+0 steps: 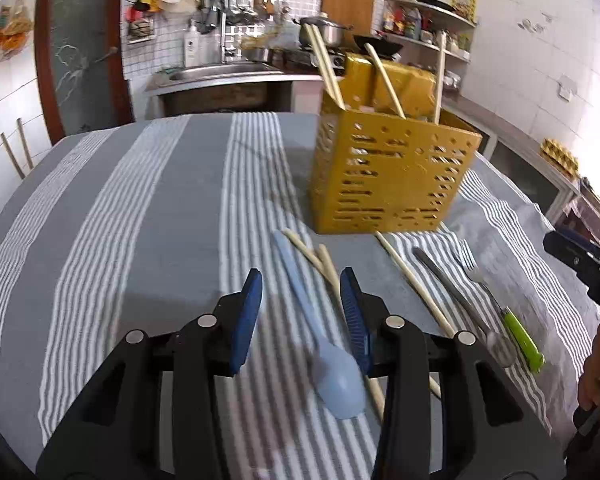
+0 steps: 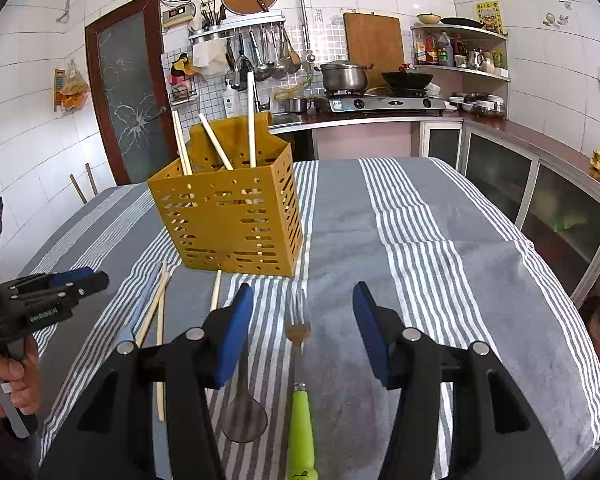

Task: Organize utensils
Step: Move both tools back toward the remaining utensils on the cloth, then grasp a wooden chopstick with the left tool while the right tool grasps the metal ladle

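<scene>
Both grippers hover with jaws spread over utensils lying on the striped tablecloth (image 2: 412, 216) in front of the yellow utensil holder (image 2: 228, 216).

The left gripper (image 1: 302, 280) hangs above a light blue spoon (image 1: 324, 344), which lies between its spread jaws; the bowl is at the near end under the gripper body and the handle runs away toward the holder, tilted slightly left. Loose chopsticks (image 1: 324, 264) lie just beside it, roughly parallel. The right gripper (image 2: 303, 294) has its jaws wide apart over a green-handled fork (image 2: 300, 400), tines pointing toward the holder, handle nearest the camera. A metal spoon (image 2: 242, 412) lies just to the fork's left, probably bowl nearest, partly hidden. Several chopsticks stand upright in the holder.
</scene>
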### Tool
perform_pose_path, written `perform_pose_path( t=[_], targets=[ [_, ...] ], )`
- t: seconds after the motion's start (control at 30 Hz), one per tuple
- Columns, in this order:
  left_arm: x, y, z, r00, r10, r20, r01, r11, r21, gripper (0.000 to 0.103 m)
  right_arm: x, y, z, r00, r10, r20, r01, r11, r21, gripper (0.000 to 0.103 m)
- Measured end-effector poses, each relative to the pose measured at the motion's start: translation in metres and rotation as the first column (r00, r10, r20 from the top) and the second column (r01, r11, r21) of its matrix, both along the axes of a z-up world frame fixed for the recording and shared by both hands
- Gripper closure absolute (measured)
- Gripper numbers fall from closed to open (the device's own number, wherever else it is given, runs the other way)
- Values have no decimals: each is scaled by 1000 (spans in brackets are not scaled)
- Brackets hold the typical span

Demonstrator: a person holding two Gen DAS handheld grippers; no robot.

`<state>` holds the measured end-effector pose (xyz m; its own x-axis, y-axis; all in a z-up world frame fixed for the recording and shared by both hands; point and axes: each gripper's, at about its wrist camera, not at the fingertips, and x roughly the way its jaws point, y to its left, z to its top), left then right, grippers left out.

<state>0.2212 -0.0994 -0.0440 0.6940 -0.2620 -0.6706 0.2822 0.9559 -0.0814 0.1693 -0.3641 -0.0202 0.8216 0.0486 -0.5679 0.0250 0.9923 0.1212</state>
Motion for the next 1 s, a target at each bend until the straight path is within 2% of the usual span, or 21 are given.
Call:
perform_pose_path(
  t=[0.37,0.63,0.73,1.0],
  targets=[
    [11,-35,-28,993,-45,-106,49,998,44,64,4,1,-7,999,10,-32,-11,1000,-13,51],
    [20,-42,-39,989,-43,-144,52,997,60,74,8,0,-11,999,18,-50,-18,1000,1,51],
    [22,-43,-44,987,-41,-157,53,996,72,81,10,-1,-13,998,17,-60,-17,1000,0,51],
    [30,-43,-52,983,-43,-176,60,994,88,87,18,5,-20,995,25,-99,-26,1000,-11,51]
  ],
)
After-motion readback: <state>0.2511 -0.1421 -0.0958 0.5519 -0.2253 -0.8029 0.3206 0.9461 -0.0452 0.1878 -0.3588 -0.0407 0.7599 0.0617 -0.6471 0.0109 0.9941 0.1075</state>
